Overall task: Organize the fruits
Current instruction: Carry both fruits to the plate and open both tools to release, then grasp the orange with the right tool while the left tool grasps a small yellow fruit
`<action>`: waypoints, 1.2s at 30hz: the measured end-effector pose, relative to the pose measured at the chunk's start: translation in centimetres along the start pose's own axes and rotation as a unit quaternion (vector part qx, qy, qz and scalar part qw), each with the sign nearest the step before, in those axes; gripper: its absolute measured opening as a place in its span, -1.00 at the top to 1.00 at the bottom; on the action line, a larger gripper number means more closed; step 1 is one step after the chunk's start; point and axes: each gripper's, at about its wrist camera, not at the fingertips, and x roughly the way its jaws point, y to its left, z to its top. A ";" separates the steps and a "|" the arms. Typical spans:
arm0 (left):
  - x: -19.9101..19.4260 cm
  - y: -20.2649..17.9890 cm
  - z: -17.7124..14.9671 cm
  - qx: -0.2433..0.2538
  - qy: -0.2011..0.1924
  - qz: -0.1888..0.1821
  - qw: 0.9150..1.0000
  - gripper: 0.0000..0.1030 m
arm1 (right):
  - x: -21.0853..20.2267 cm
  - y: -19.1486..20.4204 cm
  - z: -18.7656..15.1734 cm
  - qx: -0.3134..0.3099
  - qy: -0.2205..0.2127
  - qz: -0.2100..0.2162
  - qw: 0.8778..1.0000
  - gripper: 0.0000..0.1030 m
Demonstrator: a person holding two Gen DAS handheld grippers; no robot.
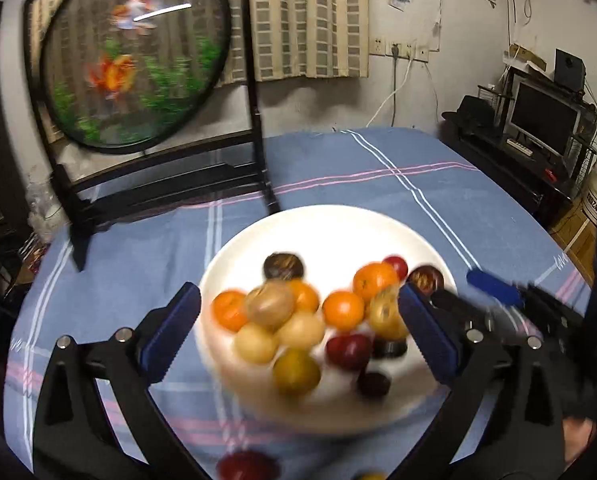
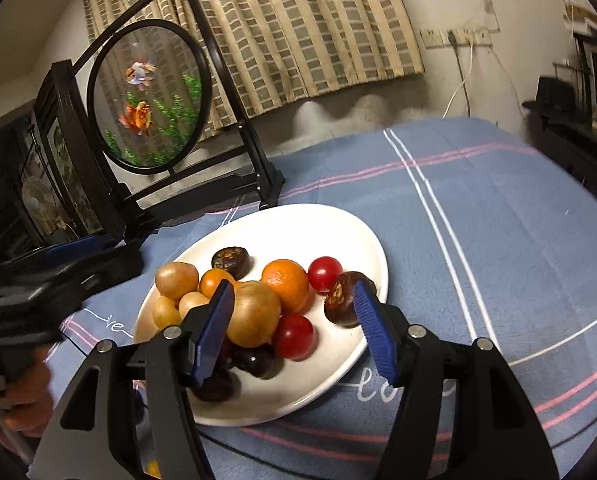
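Resting on a round white ceramic plate [image 2: 350, 236], the small mixed fruits [image 2: 254, 312], orange, tan, red and dark brown, lie heaped toward its near side. The plate sits on a blue striped tablecloth [image 2: 478, 208]. The left gripper [image 1: 298, 332] stands wide above the heap, empty. The right gripper [image 2: 294, 320] is partly open; its pads flank a tan fruit, apparently without pressing. A black-framed round goldfish screen [image 2: 150, 96] stands behind.

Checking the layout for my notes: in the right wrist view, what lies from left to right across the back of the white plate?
Dark brown round fruit → large orange citrus fruit → small red round fruit → dark brown cut-faced fruit, all on the white oval plate.
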 end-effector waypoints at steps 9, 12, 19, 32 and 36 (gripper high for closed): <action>-6.2 6.5 -8.8 -0.111 -0.019 0.029 0.993 -0.95 | -4.1 5.7 -3.0 -0.060 0.025 0.067 0.996 -0.23; -6.0 8.8 -11.2 -0.159 -0.011 0.044 0.986 -0.95 | -4.8 8.8 -5.8 -0.121 0.064 0.096 0.986 -0.23; -5.3 11.1 -11.9 -0.219 0.020 0.064 0.974 -0.95 | -5.8 14.5 -10.4 -0.253 0.111 0.099 0.956 -0.23; -6.7 10.1 -11.5 -0.176 0.003 0.090 0.980 -0.95 | -4.9 14.1 -12.5 -0.244 0.180 0.084 0.949 -0.20; -6.7 9.5 -11.4 -0.165 0.005 0.087 0.982 -0.95 | -4.3 13.8 -12.9 -0.246 0.196 0.079 0.946 -0.07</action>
